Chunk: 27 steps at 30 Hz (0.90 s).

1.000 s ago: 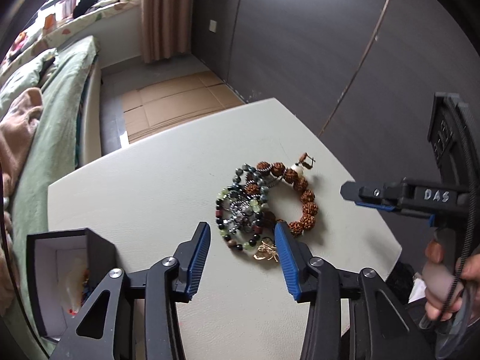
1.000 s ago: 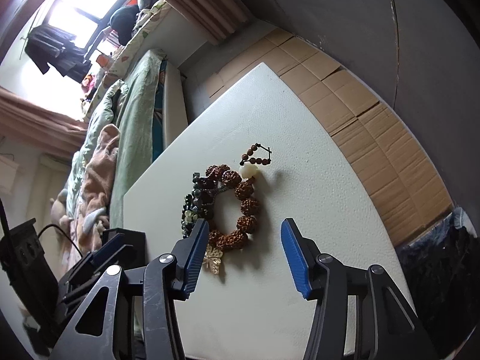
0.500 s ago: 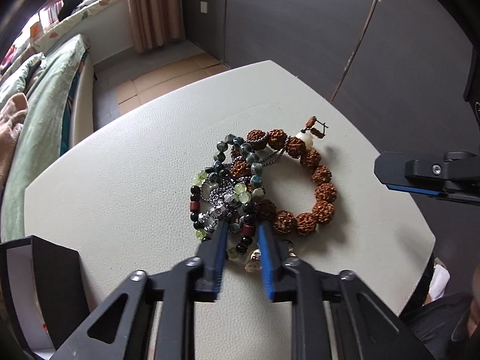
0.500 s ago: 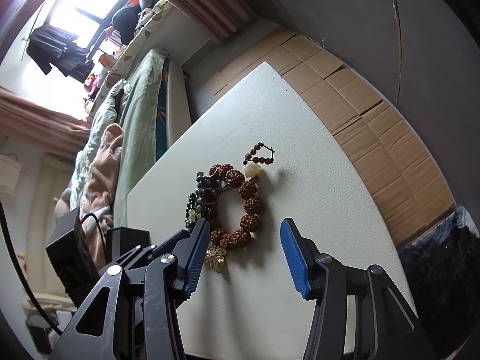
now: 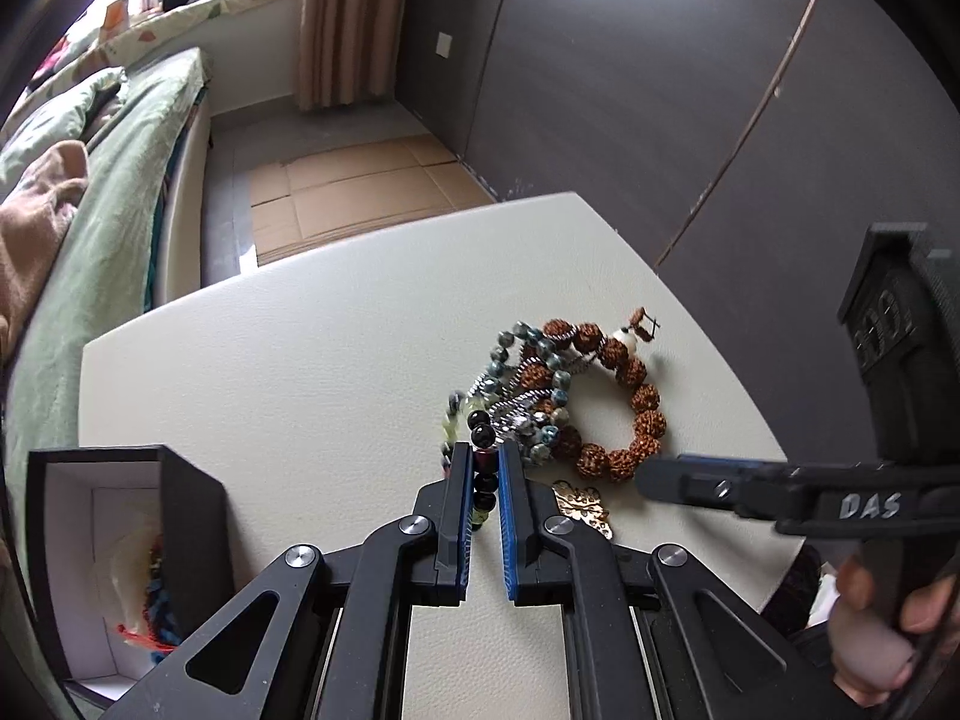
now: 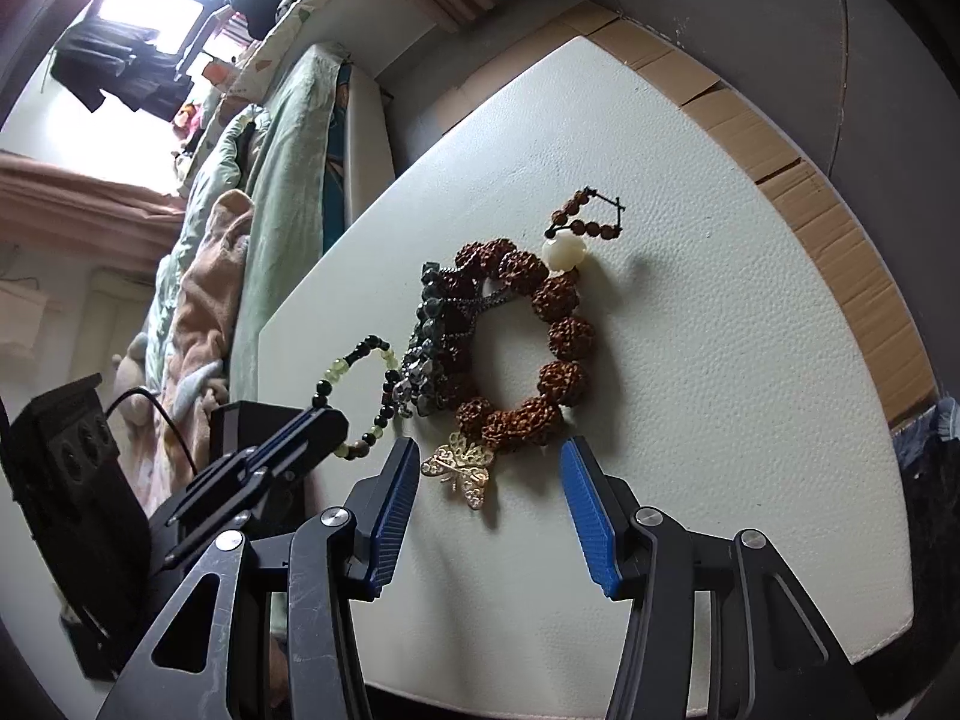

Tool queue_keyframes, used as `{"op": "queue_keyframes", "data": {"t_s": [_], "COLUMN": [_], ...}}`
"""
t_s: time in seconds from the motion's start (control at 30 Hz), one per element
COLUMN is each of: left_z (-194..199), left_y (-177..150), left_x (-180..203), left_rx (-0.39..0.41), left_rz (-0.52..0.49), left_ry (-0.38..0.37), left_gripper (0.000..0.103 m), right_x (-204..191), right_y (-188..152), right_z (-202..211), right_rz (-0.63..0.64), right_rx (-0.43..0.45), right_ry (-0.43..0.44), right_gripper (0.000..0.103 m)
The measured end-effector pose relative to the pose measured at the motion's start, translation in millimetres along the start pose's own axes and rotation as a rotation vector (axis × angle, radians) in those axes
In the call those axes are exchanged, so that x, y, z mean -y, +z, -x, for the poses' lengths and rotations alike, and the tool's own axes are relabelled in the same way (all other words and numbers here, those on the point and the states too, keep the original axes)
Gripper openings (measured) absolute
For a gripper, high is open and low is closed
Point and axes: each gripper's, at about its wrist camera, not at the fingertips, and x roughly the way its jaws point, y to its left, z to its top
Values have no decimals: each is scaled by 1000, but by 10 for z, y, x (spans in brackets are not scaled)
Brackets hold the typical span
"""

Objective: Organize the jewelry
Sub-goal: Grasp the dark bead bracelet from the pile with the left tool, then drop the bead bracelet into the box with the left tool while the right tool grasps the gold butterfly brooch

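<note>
A pile of jewelry lies on the white table (image 5: 300, 372). My left gripper (image 5: 485, 468) is shut on a black-and-green bead bracelet (image 5: 483, 483); in the right wrist view this bracelet (image 6: 360, 396) hangs in a loop from the left gripper (image 6: 318, 426), lifted off the pile. A brown rudraksha bracelet (image 6: 558, 330) with a white bead, a grey bead bracelet (image 6: 429, 324) and a gold butterfly brooch (image 6: 459, 468) stay on the table. My right gripper (image 6: 489, 492) is open and empty just in front of the brooch.
An open black box (image 5: 120, 558) with white lining and some items inside stands at the table's left front. A bed (image 5: 90, 210) lies beyond the left edge, cardboard (image 5: 360, 180) on the floor behind. The dark wall (image 5: 660, 90) is at the right.
My left gripper moved to the pile, shut on the black-and-green bracelet, then pulled it up and away toward the left. The right gripper stayed open near the brooch.
</note>
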Motion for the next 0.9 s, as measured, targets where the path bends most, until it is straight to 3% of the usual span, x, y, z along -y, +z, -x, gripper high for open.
{"op": "queue_keyframes", "data": {"t_s": [0.27, 0.63, 0.9], "left_z": [309, 660, 823], "left_y": [58, -21, -83], "left_x": [-313, -635, -741], "left_rx": [65, 118, 133], "left_rz": [74, 126, 139], "left_ry": [-12, -8, 10], "left_gripper": [8, 8, 8], "right_x": [-195, -666, -778], "right_y": [-75, -240, -294], "right_z": [-296, -448, -488], "right_rz": [62, 306, 368], "right_rx": [-54, 0, 11], "right_ry": [-81, -390, -467], "right_gripper": [43, 43, 43]}}
